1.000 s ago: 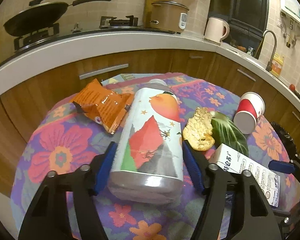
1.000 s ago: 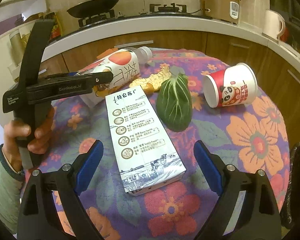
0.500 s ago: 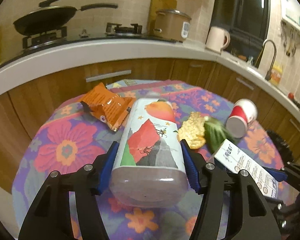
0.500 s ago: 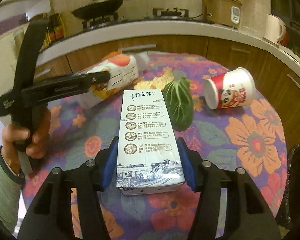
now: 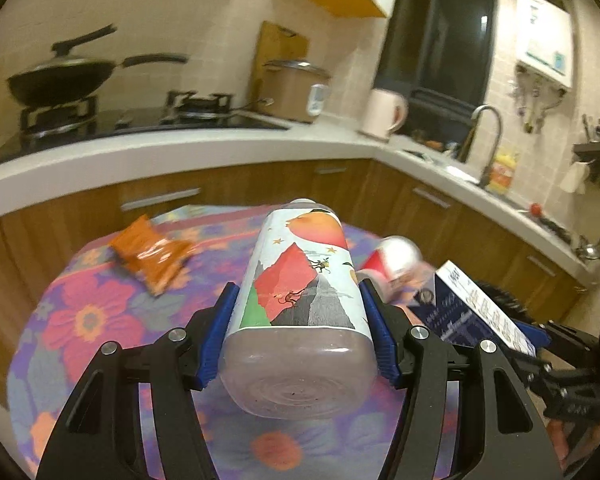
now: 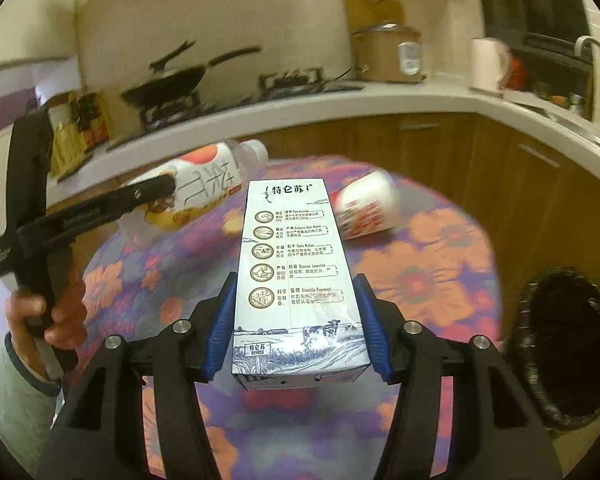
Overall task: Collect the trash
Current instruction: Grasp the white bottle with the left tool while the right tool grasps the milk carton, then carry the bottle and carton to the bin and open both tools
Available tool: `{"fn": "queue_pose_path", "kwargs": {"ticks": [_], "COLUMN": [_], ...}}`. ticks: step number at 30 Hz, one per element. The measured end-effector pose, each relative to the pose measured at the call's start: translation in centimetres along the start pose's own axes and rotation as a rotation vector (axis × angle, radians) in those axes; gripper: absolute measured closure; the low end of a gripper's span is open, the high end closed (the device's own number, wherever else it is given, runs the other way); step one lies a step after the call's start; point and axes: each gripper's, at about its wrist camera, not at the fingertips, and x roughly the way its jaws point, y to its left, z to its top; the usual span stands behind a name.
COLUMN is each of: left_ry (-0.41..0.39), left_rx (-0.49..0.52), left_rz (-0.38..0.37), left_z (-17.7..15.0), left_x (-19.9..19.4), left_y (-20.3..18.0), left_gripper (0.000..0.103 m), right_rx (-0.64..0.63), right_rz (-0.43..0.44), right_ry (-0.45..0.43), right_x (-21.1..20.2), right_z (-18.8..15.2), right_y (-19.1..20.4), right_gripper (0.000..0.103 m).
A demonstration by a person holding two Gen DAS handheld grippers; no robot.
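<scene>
The left gripper (image 5: 300, 336) is clamping its 2 blue pads against the sides of a plastic bottle (image 5: 300, 308), which is hanging above the flowered table (image 5: 80, 320), base toward the camera, its label showing a peach and mountains. The right gripper (image 6: 298, 324) is pinching a white milk carton (image 6: 296, 264) the same way, above the table and beside a black trash bin (image 6: 568, 352). A red paper cup (image 6: 366, 210) and an orange snack bag (image 5: 152, 254) are lying on the table.
</scene>
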Motion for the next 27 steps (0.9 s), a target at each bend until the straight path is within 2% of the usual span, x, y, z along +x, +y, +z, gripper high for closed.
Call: {"fn": "queue_pose_path", "kwargs": {"ticks": [6,17,23,27], "left_ry": [-0.016,0.064,0.149,0.234], "left_rx": [0.072,0.238,0.273,0.291], "left_rz": [-0.09,-0.246,-0.337,-0.386], "left_z": [1.4,1.1,-0.6,-2.4], "left_x": [1.1,7.3,11.9,15.1], "left_y": [-6.6,-20.4,-26.8,-30.1], "left_gripper": [0.045,0.045,0.045,0.045], "right_rx": [0.093,0.323,0.424,0.537], "right_rz": [-0.098,-0.293,-0.402,-0.44], "right_ry": [-0.066,-0.134,-0.1,-0.028], "right_x": [-3.4,-8.3,-9.0,-7.6], "right_z": [-0.1,-2.9,-5.5,-7.4], "right_y": [-5.9,-18.7,-24.3,-27.9], "right_gripper": [0.05,0.05,0.05,0.05]}}
